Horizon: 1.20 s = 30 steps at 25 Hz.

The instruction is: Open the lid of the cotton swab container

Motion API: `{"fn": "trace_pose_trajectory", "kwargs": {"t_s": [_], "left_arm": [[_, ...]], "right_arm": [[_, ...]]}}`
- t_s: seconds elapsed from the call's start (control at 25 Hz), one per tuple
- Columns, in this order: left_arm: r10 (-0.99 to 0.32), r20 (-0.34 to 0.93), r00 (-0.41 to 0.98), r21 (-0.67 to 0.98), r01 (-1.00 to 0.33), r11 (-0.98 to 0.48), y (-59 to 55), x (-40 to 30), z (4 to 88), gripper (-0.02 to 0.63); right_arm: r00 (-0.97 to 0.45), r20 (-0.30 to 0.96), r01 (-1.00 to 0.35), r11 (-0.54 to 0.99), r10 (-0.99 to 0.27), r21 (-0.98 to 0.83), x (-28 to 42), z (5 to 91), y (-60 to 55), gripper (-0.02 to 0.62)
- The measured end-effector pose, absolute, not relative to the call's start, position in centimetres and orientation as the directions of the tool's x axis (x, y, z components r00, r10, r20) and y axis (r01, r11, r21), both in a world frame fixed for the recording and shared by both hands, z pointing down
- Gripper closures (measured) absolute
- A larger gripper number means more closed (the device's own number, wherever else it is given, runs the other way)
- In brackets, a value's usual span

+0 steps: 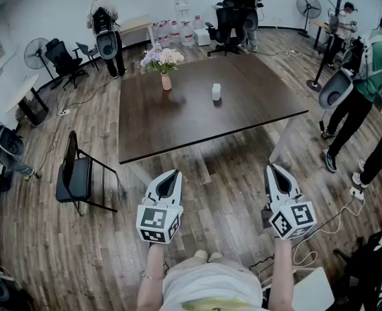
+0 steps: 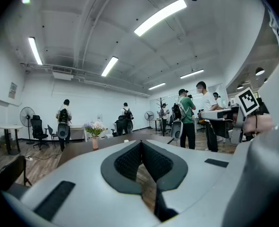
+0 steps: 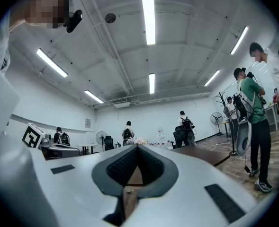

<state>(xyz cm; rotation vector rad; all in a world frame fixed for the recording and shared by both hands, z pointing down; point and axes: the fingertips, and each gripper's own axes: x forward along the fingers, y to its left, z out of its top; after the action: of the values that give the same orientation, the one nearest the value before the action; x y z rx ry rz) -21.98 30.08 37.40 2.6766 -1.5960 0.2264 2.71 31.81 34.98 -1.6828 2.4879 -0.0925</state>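
A small white cotton swab container (image 1: 216, 92) stands upright near the middle of the dark brown table (image 1: 178, 118), its lid on. My left gripper (image 1: 175, 173) is held over the wooden floor, short of the table's near edge, jaws shut and empty. My right gripper (image 1: 272, 169) hangs at the same height near the table's front right corner, also shut with nothing in it. In the left gripper view the jaws (image 2: 140, 143) meet at their tips. The right gripper view shows the same for its jaws (image 3: 137, 148). The container is not visible in either gripper view.
A vase of flowers (image 1: 163, 63) stands on the table's far left. A black folding chair (image 1: 77, 173) sits left of me. Several people with gear stand around the room, one in a green shirt (image 1: 366, 76) at right. Fans and office chairs line the walls.
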Motion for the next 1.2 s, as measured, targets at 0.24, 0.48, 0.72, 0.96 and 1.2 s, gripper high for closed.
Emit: {"fn": "trace_pose_trajectory", "kwargs": {"t_s": [0.24,0.48,0.72,0.96,1.2], "left_arm": [[-0.878,0.133,0.46,-0.053,-0.881,-0.47,29.9,-21.9,37.4,0.583],[-0.879,0.131,0.458,-0.049,-0.883,-0.468,29.8,-21.3,37.5,0.583],[-0.88,0.133,0.456,-0.04,-0.885,-0.464,29.8,-20.6,37.8,0.583],[-0.881,0.146,0.45,-0.023,-0.889,-0.458,28.7,-19.9,38.7,0.584],[-0.878,0.155,0.453,-0.008,-0.888,-0.46,25.3,-19.2,39.3,0.583]], "right_arm": [[-0.366,-0.063,-0.92,0.371,-0.929,-0.125,3.0,35.1,31.6,0.575],[-0.372,-0.064,-0.916,0.377,-0.926,-0.138,3.3,35.6,31.3,0.575],[-0.37,-0.062,-0.914,0.375,-0.927,-0.154,3.7,36.0,31.1,0.575],[-0.38,-0.059,-0.907,0.384,-0.923,-0.172,4.0,36.8,29.9,0.575],[-0.386,-0.056,-0.906,0.39,-0.921,-0.165,4.5,37.3,27.0,0.575]]}}
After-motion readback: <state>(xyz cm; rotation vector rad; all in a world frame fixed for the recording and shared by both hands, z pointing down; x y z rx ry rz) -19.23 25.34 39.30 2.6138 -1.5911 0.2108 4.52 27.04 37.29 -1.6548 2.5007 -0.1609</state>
